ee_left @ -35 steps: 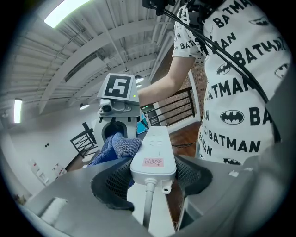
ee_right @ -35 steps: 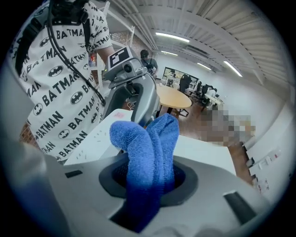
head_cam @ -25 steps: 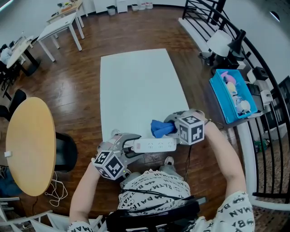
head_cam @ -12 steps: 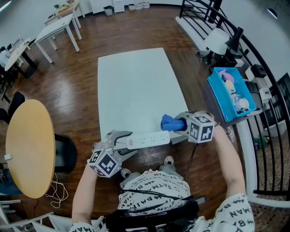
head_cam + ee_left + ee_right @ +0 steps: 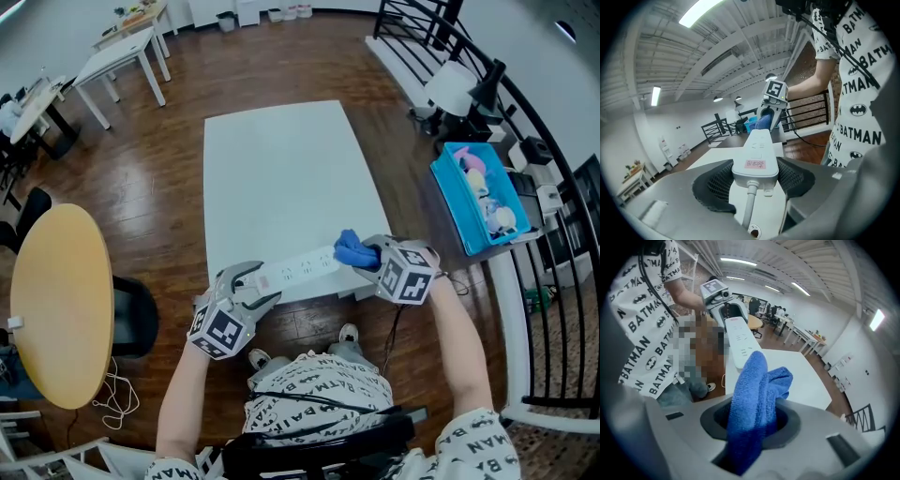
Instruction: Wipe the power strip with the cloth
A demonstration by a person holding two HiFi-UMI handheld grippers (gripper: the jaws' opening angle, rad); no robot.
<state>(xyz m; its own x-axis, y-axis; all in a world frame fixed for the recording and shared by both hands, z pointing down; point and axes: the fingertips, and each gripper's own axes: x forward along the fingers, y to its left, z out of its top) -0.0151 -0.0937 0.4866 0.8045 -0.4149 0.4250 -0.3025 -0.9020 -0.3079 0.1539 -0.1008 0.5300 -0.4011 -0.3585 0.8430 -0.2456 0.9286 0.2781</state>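
Note:
My left gripper [image 5: 251, 284] is shut on the cord end of the white power strip [image 5: 298, 267], holding it lifted over the table's near edge. In the left gripper view the strip [image 5: 757, 152] sits pinched between both black pads, its cord running down toward the camera. My right gripper [image 5: 367, 257] is shut on a bunched blue cloth [image 5: 351, 248]. The cloth [image 5: 754, 394] touches the far end of the strip [image 5: 739, 341] in the right gripper view. The left gripper [image 5: 723, 305] shows beyond it.
The white table [image 5: 281, 178] stretches away from me over a wooden floor. A blue bin [image 5: 478, 192] with small items sits at the right by a black railing [image 5: 525, 112]. A round wooden table [image 5: 61, 305] and black chair [image 5: 136, 314] stand at the left.
The strip's right end has swung up and away from me, now angled over the table. The right gripper with the cloth moved from the strip's middle to its right end.

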